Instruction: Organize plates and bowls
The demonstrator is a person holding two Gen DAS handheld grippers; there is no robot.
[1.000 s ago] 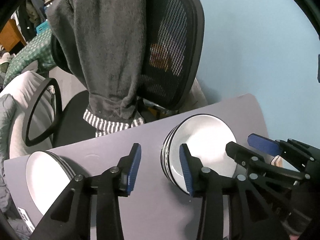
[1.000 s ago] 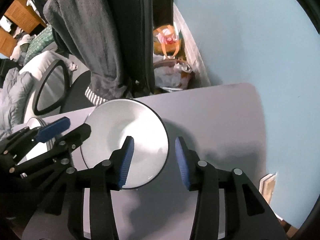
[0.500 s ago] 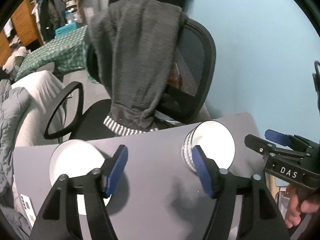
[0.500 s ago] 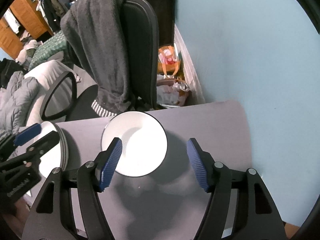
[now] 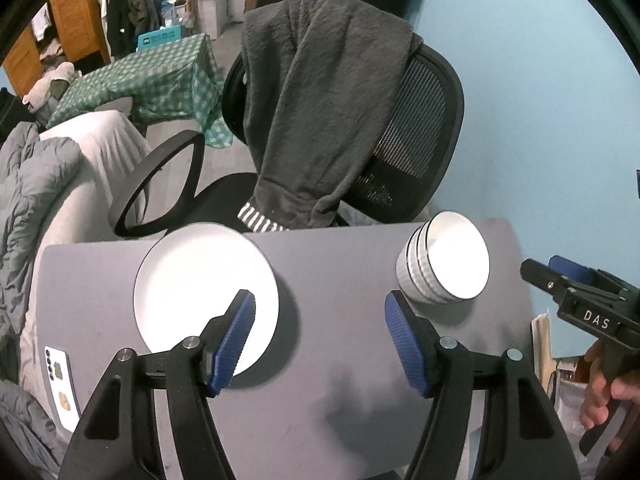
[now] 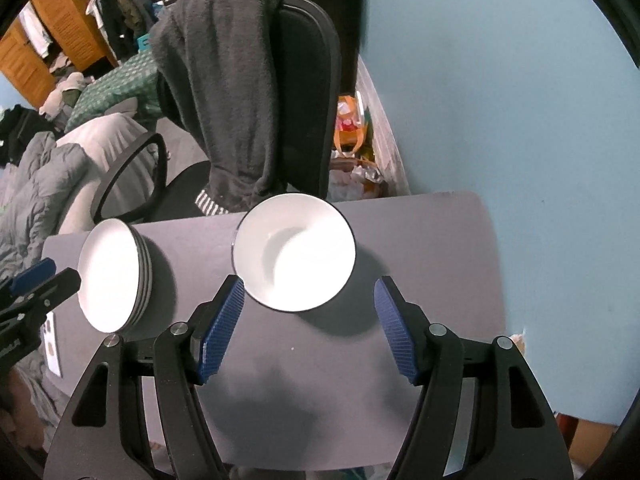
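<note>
A grey table [image 5: 340, 272] filled the lower half of both views, its far edge running under an office chair [image 5: 416, 128] draped with a dark fleece garment [image 5: 320, 100]. A blue wall [image 6: 500, 100] stood close along the table's right edge. On the left part of the table sat a stack of white plates [image 5: 206, 284], its far rim reaching the table's far edge. Toward the right far corner stood a stack of white bowls [image 5: 444, 266], ribbed on the outside with dark rims. Bare grey surface lay between the two stacks and across the near half of the table. A small white card [image 5: 60, 384] lay near the left edge.

The left gripper [image 5: 320, 338] hung above the near middle of the table, its blue-padded fingers spread wide and holding nothing, framing the gap between the stacks. The right gripper [image 6: 310, 328] hung just short of the bowls, fingers likewise wide apart and empty. A hand [image 5: 604, 396] gripped its handle off the table's right side.
</note>
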